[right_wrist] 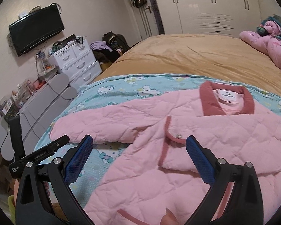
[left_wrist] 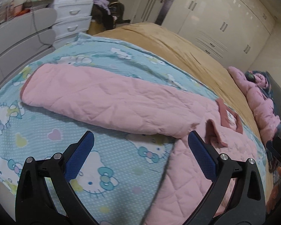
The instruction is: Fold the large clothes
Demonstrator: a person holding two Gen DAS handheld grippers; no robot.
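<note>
The bed (right_wrist: 187, 56) fills most of what you see, its tan cover (left_wrist: 178, 43) stretching back toward the white wardrobe doors (right_wrist: 206, 5). Across the near part lies a light-blue cartoon-print sheet (left_wrist: 106, 165), and on that sheet rests your task piece, the pink quilted jacket (right_wrist: 140, 168), spread flat with its front facing up. One sleeve (left_wrist: 103, 97) runs out sideways across the blue sheet, away from the body of the garment. The darker pink collar (right_wrist: 226, 101) points toward the far side of the bed, with a white label showing inside it. A snap button (right_wrist: 178, 135) sits on the trimmed front flap just below the collar.

Further back, a bundled pink padded garment (right_wrist: 271, 45) lies at the far right edge of the bed. Off the bed to the left stand a white chest of drawers (right_wrist: 78, 63) and a wall-mounted television (right_wrist: 35, 30).

Your left gripper (left_wrist: 140, 138) hangs above the sheet beside the jacket's edge, jaws spread wide, holding nothing. Your right gripper (right_wrist: 139, 142) hovers over the jacket's chest, jaws likewise wide apart and empty; the left gripper's black body shows at its lower left.
</note>
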